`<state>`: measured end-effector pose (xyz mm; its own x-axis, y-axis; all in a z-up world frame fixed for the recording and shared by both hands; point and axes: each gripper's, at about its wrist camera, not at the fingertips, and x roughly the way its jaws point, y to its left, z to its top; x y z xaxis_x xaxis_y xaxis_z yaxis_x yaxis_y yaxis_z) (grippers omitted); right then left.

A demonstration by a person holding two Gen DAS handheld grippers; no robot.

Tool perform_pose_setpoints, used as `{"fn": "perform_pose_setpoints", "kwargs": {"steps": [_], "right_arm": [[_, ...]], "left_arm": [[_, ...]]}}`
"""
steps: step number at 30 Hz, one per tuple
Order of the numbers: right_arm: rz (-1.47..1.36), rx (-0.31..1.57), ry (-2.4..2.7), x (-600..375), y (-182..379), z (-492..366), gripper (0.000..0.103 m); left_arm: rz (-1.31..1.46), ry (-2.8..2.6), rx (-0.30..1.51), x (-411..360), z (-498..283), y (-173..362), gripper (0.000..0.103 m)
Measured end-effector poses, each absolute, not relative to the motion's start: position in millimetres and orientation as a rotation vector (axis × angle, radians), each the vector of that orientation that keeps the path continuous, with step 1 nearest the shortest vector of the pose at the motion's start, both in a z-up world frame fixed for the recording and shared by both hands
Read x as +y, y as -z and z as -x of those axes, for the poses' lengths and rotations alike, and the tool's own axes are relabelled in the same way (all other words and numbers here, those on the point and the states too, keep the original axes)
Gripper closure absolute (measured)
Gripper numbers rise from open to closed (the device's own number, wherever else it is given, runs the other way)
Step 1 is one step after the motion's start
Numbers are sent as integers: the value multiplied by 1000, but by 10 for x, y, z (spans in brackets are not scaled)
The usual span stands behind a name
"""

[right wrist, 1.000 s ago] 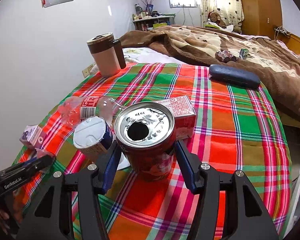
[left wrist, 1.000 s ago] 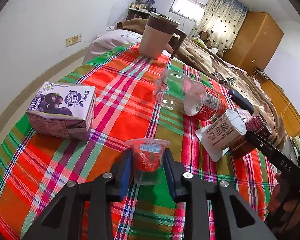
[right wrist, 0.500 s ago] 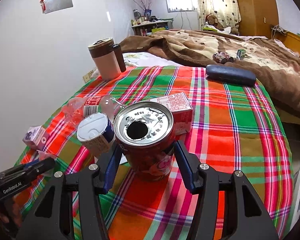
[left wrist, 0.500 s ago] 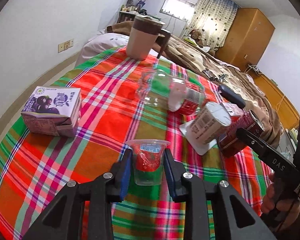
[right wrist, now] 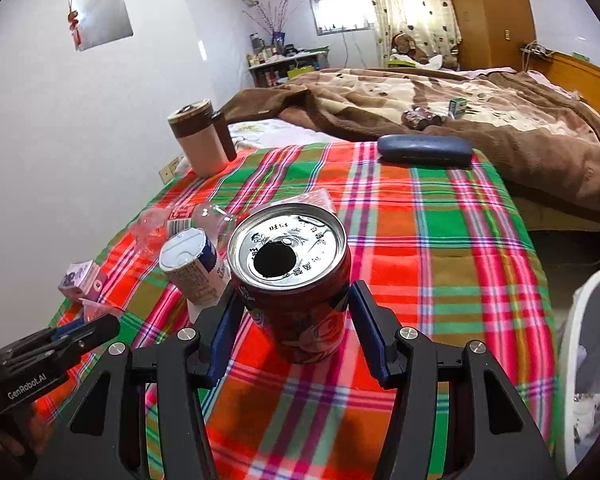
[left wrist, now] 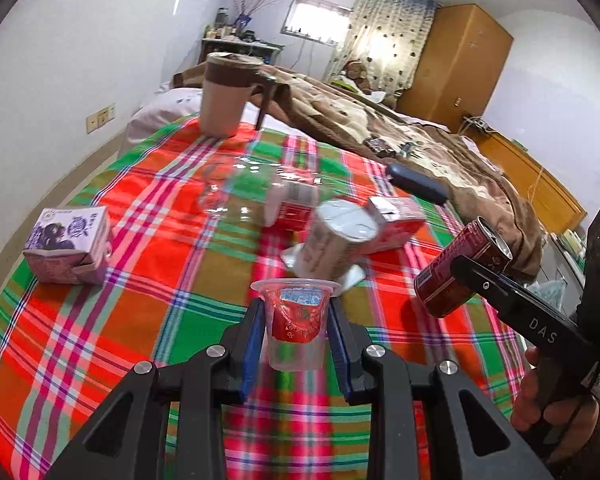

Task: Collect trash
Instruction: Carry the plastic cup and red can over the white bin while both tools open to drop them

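My left gripper (left wrist: 296,320) is shut on a small clear plastic cup (left wrist: 295,322) with a red label, held above the plaid tablecloth (left wrist: 148,264). My right gripper (right wrist: 291,312) is shut on an opened red drink can (right wrist: 292,280), lifted off the cloth; the can also shows in the left wrist view (left wrist: 458,268). On the cloth lie a clear plastic bottle (left wrist: 256,196), a white paper cup (left wrist: 336,244) on its side, a red carton (left wrist: 394,220) and a purple juice carton (left wrist: 68,246).
A beige lidded mug (left wrist: 228,94) stands at the far end of the table. A dark glasses case (right wrist: 424,150) lies at the far right edge. A bed with a brown blanket (right wrist: 460,108) lies beyond. A white bin (right wrist: 588,360) stands at the right of the table.
Both grippers have risen and drawn back from the table with the plastic cup and the can in them. The can has come off the cloth and tilted.
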<state>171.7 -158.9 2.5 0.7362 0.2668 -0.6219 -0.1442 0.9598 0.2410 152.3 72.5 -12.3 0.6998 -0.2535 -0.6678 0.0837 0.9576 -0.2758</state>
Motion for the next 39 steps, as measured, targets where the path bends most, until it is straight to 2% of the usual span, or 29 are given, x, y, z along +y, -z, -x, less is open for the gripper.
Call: {"fn": "perform_pose_setpoints", "kwargs": {"steps": [39], "right_arm": [[-332,623,114,-3295,-176,-758,48]], "left_arm": [[-8,590,702,-1556,-1086,-371,72]]}}
